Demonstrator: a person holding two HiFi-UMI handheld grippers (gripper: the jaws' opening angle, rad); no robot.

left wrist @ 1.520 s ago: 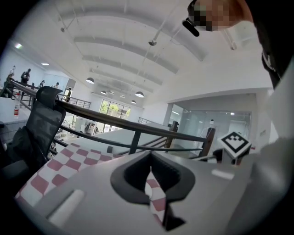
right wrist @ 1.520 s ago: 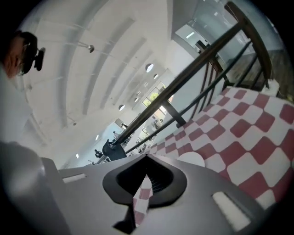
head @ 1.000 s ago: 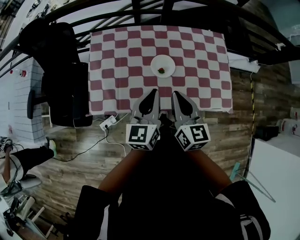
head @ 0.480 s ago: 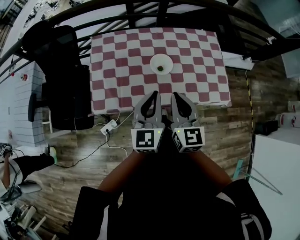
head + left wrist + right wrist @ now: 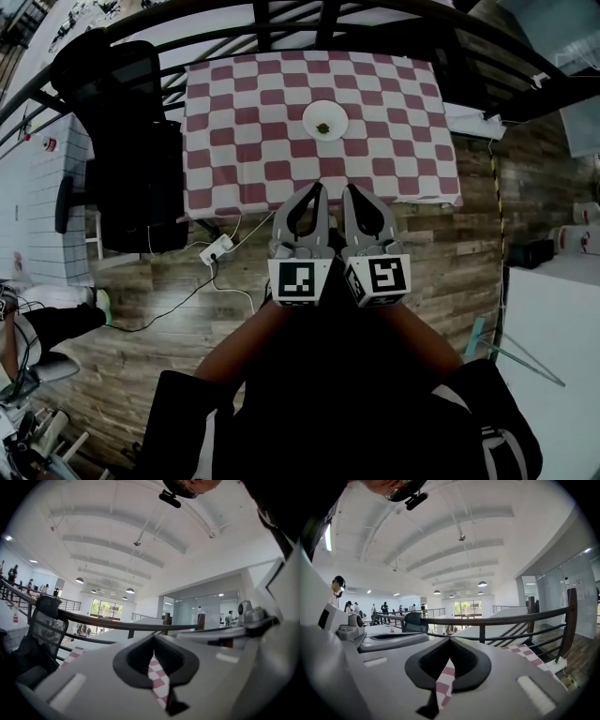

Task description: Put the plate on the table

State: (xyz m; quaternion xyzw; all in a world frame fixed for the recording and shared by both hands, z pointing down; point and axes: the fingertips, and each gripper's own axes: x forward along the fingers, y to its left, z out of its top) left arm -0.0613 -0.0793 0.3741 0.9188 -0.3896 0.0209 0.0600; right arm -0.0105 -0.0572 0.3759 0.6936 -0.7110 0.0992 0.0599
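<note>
Two jaw pairs closed on nothing: grey left gripper (image 5: 321, 187) and grey right gripper (image 5: 346, 187) side by side at the near edge of the red-and-white checked table (image 5: 234, 141); a small round white plate (image 5: 325, 120) sits near its middle.

Bright, even white light indoors, round ceiling lamps (image 5: 130, 590) glowing, far windows (image 5: 466, 606) blown out, heavy fisheye bend with black corners in both gripper views, nearest foreground soft, person's clothing (image 5: 347, 403) sunk in shadow.

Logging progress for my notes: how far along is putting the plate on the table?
Done: the plate sits on the checkered table. In hand: nothing; the left gripper and right gripper have shut, empty jaws, well apart from the plate. Remaining: seemingly nothing.
</note>
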